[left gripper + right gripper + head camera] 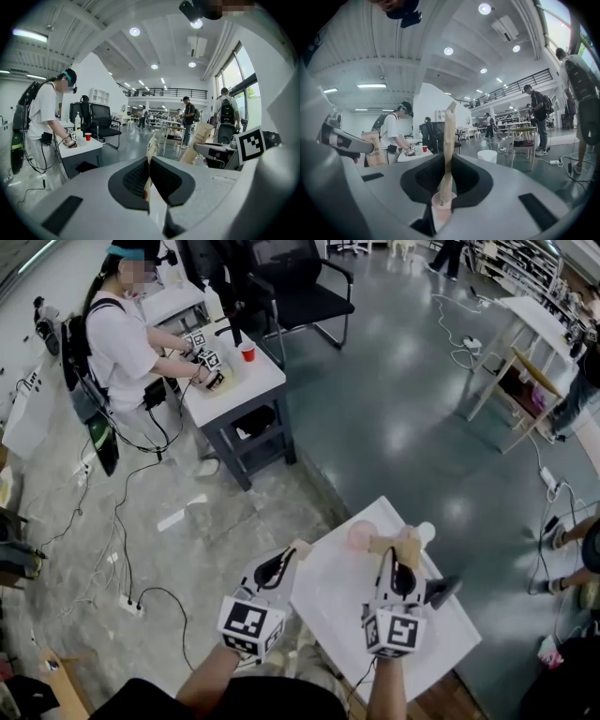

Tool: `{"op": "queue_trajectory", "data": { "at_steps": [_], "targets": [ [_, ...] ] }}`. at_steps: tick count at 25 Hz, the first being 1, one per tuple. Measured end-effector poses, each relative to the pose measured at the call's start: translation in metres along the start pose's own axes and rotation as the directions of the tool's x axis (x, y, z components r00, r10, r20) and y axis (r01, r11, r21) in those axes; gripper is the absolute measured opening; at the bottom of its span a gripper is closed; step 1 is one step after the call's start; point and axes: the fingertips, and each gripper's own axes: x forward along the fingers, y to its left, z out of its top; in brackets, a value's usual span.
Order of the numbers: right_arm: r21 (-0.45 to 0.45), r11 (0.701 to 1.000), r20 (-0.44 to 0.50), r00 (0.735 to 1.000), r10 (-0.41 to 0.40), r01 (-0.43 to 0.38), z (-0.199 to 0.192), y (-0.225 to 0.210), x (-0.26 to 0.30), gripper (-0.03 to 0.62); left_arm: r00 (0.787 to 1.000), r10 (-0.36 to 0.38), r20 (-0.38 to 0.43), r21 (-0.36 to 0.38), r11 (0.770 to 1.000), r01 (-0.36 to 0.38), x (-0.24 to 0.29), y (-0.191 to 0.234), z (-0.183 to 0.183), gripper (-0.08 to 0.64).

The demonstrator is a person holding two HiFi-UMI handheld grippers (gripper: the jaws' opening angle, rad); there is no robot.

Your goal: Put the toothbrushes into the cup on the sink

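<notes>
Over white table (328, 615), left gripper (298, 549), right gripper (405, 540), fingers (471, 180) pinching toothbrushes (449, 150), pink cup (361, 535) between.
</notes>
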Motion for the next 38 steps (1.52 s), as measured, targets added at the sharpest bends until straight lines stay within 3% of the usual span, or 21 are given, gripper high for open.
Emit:
{"op": "queue_trajectory", "data": {
  "at_steps": [11,20,31,38],
  "targets": [
    [0.021,1.0,-0.071,0.997,0.008,-0.006,-0.029,-0.001,0.039,0.041,0.999,0.03,-0.025,-0.019,0.999,-0.03,0.021,0.012,-0.009,0.007],
    [-0.021,1.0,-0.188,0.982,0.006,-0.011,-0.079,-0.005,0.059,0.041,0.998,0.04,-0.049,-0.026,0.999,-0.041,0.037,0.025,-0.018,0.006],
    [0.0,1.0,-0.225,0.974,0.003,-0.003,-0.109,-0.007,0.075,0.043,0.993,0.029,-0.115,-0.064,0.997,-0.036,0.053,0.03,-0.036,0.006],
    [0.001,1.0,-0.241,0.97,0.003,-0.003,-0.123,-0.007,0.079,0.044,0.994,0.034,-0.106,-0.052,0.998,-0.039,0.057,0.033,-0.041,0.006]
  ]
}}
